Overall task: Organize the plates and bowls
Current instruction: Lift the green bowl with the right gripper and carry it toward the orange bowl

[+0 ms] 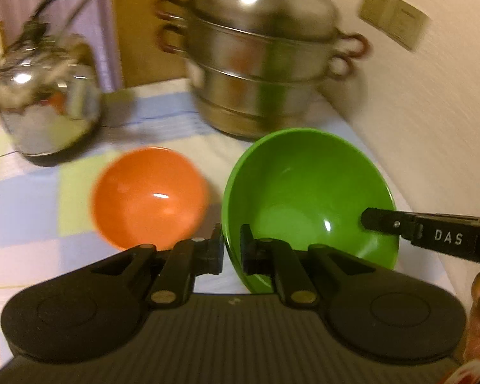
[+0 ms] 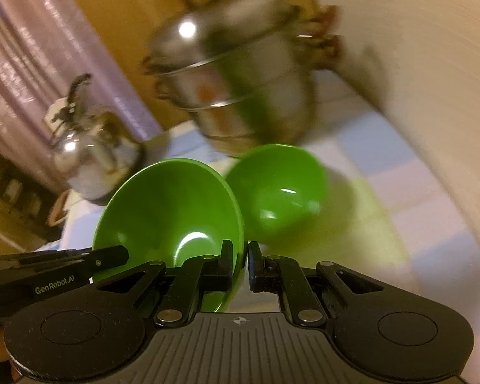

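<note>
My left gripper [image 1: 232, 248] is shut on the near rim of a large green bowl [image 1: 307, 192], tilted up off the table. My right gripper [image 2: 240, 260] is shut on the opposite rim of the same green bowl [image 2: 169, 211]; its finger shows in the left wrist view [image 1: 387, 224]. An orange bowl [image 1: 148, 196] sits on the checked cloth left of it. A second, smaller green bowl [image 2: 276, 195] lies on the cloth just beyond the held one in the right wrist view.
A steel stacked steamer pot [image 1: 262, 60] stands at the back by the wall. A steel kettle [image 1: 44, 96] stands at the back left. The checked tablecloth [image 1: 32, 211] covers the table; a cream wall [image 1: 432, 112] borders the right.
</note>
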